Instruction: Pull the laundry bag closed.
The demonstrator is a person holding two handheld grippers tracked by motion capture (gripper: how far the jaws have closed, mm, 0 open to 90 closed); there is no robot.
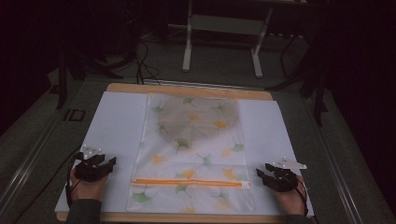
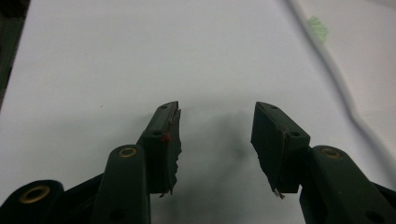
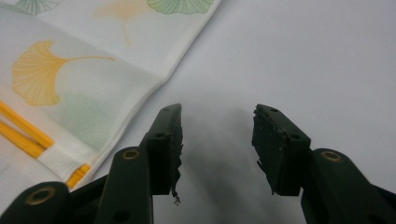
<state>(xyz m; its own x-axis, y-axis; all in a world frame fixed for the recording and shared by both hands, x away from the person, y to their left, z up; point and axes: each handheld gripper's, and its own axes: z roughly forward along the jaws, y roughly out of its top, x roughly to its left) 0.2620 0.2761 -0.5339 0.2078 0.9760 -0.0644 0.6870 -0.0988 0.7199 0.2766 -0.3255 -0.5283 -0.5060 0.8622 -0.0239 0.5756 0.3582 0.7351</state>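
One leaf-print bag lies between two grippers.
Left gripper and right gripper gape empty; something dark, perhaps cloth, sits inside.

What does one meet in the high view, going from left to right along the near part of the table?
Left gripper, open → white sheet → leaf-printed bag with its orange zipper → right gripper, open.
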